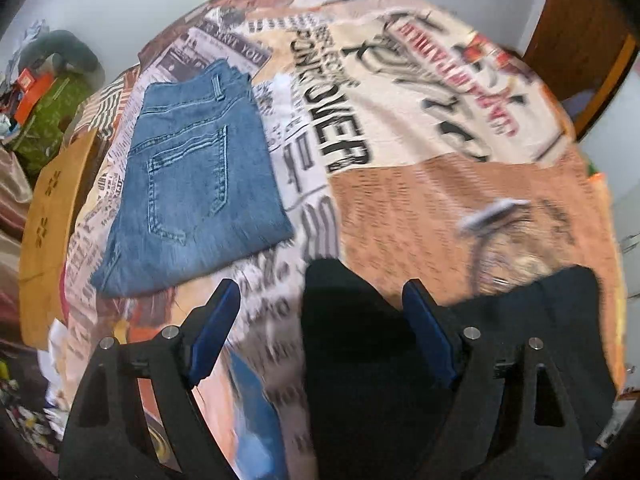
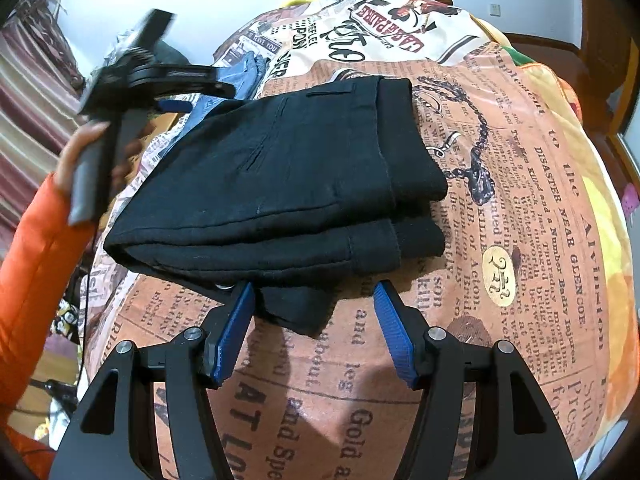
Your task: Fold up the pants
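A newspaper-print bedspread [image 2: 500, 208] covers the bed under both grippers, filling most of each view. On it, just ahead of the right gripper [image 2: 314, 328], lies a pair of black pants [image 2: 280, 184] folded into a thick, layered stack; a loose corner of the black cloth hangs forward from the bottom of the stack and reaches in between the right gripper's blue pads [image 2: 394, 336]. The left-hand pad's tip sits against the stack's near edge, the other pad stands clear of the cloth, so the jaws are parted and not clamped on anything.

Ahead and to the left of the left gripper [image 1: 320, 332] lies a pair of folded blue jeans [image 1: 192, 184], back pocket up, well apart from its fingers. The same black pants [image 1: 360, 360] appear directly below and between the left gripper's wide-spread jaws, blurred; its pads [image 1: 214, 332] do not press on the cloth.

In the right wrist view the left gripper [image 2: 176, 105] shows up to the far left of the black stack, held by a hand [image 2: 86, 148] in an orange sleeve [image 2: 36, 256].
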Tool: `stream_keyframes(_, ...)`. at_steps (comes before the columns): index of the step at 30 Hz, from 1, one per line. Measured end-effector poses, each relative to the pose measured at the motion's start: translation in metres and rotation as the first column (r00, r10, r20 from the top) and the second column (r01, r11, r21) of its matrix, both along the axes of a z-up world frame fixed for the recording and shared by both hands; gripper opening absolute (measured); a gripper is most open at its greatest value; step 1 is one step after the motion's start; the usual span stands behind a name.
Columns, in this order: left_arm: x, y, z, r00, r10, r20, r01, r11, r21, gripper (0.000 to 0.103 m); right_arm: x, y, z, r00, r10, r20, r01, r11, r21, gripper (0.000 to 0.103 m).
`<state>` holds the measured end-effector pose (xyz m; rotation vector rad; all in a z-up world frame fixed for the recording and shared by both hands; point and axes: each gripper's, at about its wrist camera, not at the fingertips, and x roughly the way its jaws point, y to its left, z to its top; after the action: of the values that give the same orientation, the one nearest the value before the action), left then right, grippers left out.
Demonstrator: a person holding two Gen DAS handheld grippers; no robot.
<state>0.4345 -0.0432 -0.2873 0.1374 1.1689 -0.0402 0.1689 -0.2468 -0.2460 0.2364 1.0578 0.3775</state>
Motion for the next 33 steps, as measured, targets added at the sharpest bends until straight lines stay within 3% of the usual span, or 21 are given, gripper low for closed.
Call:
stream_keyframes(2,0.014,0.001,-0.019,0.999,-0.007,-0.034,0.010,0.998,0.069,0.083,0.002,-0.001,-0.001,1.000,0.001,0.000,-0.001,1.000,0.001,0.061)
stream_keyframes(5,0.016,0.003,-0.042,0.995,-0.049,-0.082,0.057,0.994,0.097,0.090,0.003,-0.003,-0.001,1.000,0.001,-0.001,-0.001,1.000,0.001,0.062)
stream_keyframes(11,0.000,0.022,-0.044,0.993,-0.039,-0.113,0.044,0.998,0.044,0.094,0.005,-0.005,0.000,1.000,-0.007,0.001,0.007,1.000,-0.020,0.062)
stream_keyframes(19,-0.060,0.042,-0.030,0.997,-0.039,-0.068,0.046,0.993,0.107,0.094,-0.005,-0.023,0.011,0.997,-0.066,0.031,0.067,0.997,-0.041,0.062)
stream_keyframes(26,-0.128,0.074,-0.016,0.996,0.003,-0.085,-0.004,1.000,-0.008,0.094,-0.021,-0.034,0.031,0.991,-0.097,0.097,0.103,0.993,-0.060,0.062)
stream_keyframes(33,-0.191,0.085,-0.008,0.996,0.027,-0.080,-0.037,0.991,-0.130,0.094,-0.030,-0.029,0.042,0.987,-0.087,0.133,0.097,0.993,-0.071,0.062)
